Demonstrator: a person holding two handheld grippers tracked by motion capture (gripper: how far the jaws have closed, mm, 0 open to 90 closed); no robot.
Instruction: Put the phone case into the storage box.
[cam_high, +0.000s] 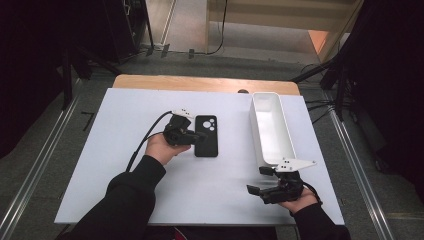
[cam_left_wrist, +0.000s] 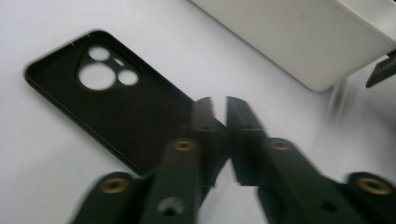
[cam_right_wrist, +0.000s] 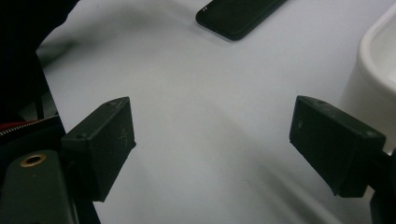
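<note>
White worktop (cam_high: 125, 165) carries a long white bin (cam_high: 270, 127) at the right of the high view and a black phone case (cam_high: 206, 136) at centre. Left claw (cam_left_wrist: 219, 103) is closed, tips all but meeting at the case's near edge; whether they pinch it I cannot tell. Right claw (cam_right_wrist: 212, 144) gapes wide at lower right, holding nothing. The case lies flat, inner side up, with round camera cut-outs.

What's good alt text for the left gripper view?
The left tongs, shut, grip the right edge of a black phone case lying inside-up on the white table. A white tray sits beyond.
</note>
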